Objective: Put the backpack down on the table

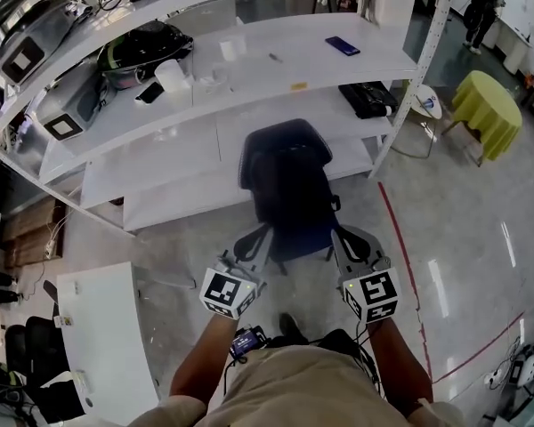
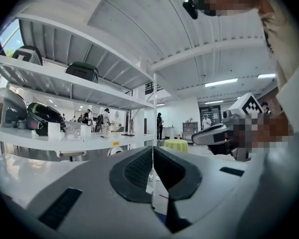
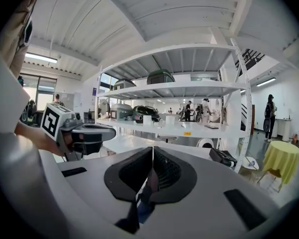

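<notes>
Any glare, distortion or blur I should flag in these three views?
Head view: the wide lens bows the shelf rack, ceiling lights streak glare on the glossy floor, and the dark backpack shows little detail. Left gripper view: fisheye with black corners, mosaic patches at the upper right and right. Right gripper view: the same black rim and curved shelves, background fairly sharp.

left claw | pinching backpack strap (dark) | shelves ahead

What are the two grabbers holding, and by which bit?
A dark backpack. The left gripper and the right gripper are each shut on a thin strap at its near end, one on either side.
</notes>
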`<action>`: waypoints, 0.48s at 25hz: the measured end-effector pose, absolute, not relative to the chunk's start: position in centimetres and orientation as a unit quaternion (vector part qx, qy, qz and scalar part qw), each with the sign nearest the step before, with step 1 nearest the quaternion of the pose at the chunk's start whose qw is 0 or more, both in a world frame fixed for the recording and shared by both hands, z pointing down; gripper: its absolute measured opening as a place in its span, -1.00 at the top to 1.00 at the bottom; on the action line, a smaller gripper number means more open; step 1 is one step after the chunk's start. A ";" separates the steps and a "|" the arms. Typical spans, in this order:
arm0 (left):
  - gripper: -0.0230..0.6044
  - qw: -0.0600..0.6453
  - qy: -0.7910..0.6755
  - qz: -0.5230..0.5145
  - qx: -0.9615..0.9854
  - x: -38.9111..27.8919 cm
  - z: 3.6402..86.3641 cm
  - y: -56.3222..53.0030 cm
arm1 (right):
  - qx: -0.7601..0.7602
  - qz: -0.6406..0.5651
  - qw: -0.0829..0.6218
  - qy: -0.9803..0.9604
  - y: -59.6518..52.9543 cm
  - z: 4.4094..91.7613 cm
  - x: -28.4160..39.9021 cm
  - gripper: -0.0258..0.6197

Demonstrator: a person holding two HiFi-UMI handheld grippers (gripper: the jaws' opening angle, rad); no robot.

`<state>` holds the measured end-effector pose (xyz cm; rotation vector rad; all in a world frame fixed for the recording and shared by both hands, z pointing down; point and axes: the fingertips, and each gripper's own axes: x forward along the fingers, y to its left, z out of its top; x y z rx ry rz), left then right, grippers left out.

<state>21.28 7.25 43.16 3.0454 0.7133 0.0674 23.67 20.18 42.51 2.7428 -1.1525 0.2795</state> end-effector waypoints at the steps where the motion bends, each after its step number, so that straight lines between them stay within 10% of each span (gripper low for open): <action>1: 0.88 0.009 0.227 0.024 0.974 21.9 43.4 6.8 | 0.915 0.095 0.076 -0.385 19.7 42.7 24.2 0.84; 12: 0.88 0.027 0.194 0.071 0.978 29.2 49.4 3.0 | 0.905 0.122 0.074 -0.401 17.4 47.0 32.7 0.83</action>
